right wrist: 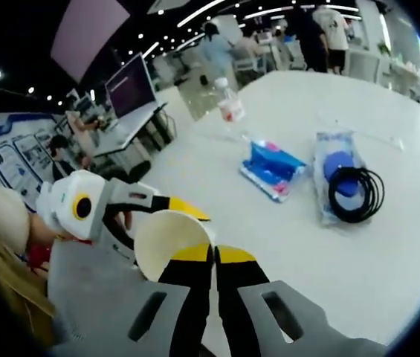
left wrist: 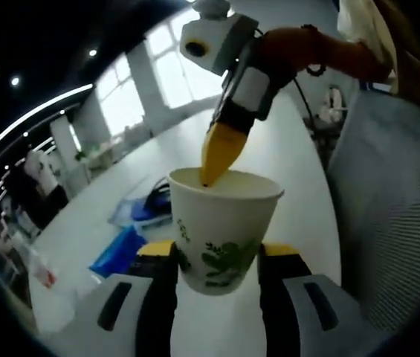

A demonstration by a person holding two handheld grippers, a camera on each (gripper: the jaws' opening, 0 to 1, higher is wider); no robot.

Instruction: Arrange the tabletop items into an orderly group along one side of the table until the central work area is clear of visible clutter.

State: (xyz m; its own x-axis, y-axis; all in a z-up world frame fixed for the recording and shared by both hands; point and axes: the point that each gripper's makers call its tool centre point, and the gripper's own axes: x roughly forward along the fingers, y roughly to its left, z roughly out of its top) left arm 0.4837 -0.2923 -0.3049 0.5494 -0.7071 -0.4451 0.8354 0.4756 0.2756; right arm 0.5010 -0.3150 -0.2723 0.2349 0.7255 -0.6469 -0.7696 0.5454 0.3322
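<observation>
The room was a large open office. In the left gripper view, tall bright windows (left wrist: pixel 172 71) stood far off behind a white pillar (left wrist: pixel 144 89), and a curved strip light (left wrist: pixel 31 123) ran along the dark ceiling beside small spotlights. A grey mesh chair back (left wrist: pixel 395 208) rose at the right. In the right gripper view, the white worktop (right wrist: pixel 388 245) stretched far ahead. Beyond it on the left stood a desk with a dark monitor (right wrist: pixel 129 85), and people (right wrist: pixel 213 44) stood in the distance under rows of ceiling lights (right wrist: pixel 195 15).
</observation>
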